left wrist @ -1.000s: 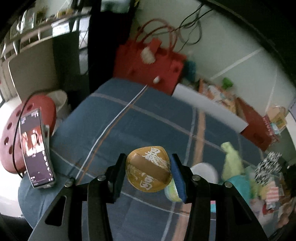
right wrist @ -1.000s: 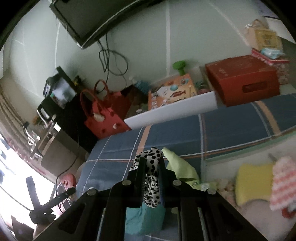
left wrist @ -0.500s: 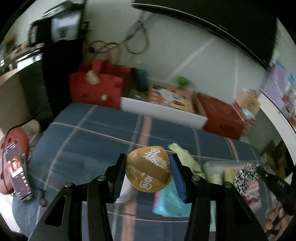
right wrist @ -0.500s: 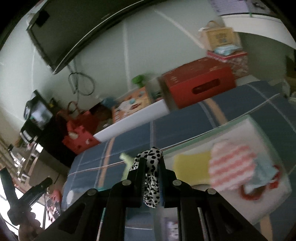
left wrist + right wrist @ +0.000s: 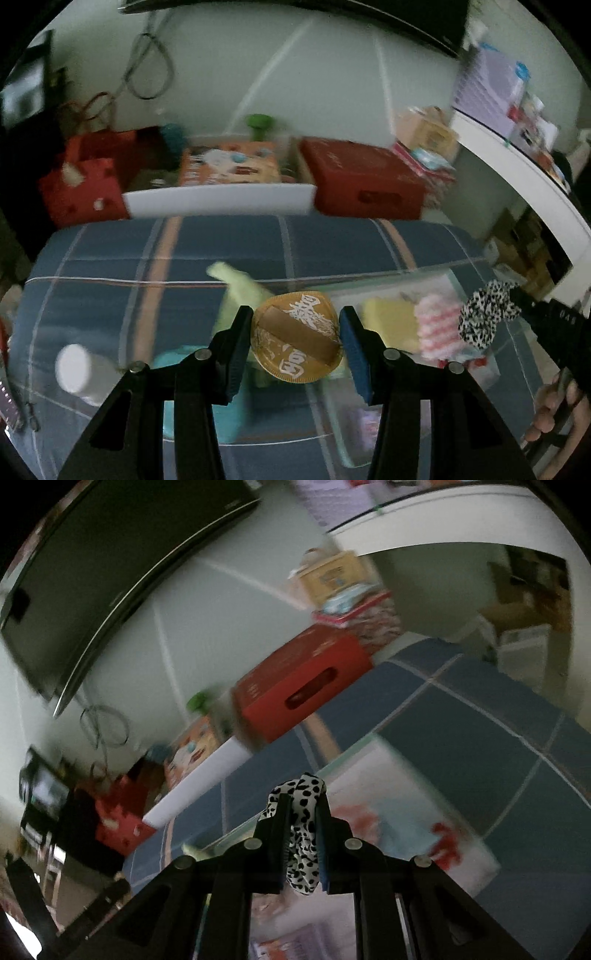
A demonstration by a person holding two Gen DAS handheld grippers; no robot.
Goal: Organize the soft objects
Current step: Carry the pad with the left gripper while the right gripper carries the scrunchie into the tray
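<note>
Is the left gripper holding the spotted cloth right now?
No, the left gripper holds a round gold pouch, while the spotted cloth is pinched in the right gripper.

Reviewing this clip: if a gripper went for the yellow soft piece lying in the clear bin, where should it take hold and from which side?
Probably from above, pinching the yellow piece across its near-left part. The clear bin is open-topped, so its walls block a sideways approach, and the pink striped item sits against its right side. The frame is blurred, so its exact shape is uncertain.
</note>
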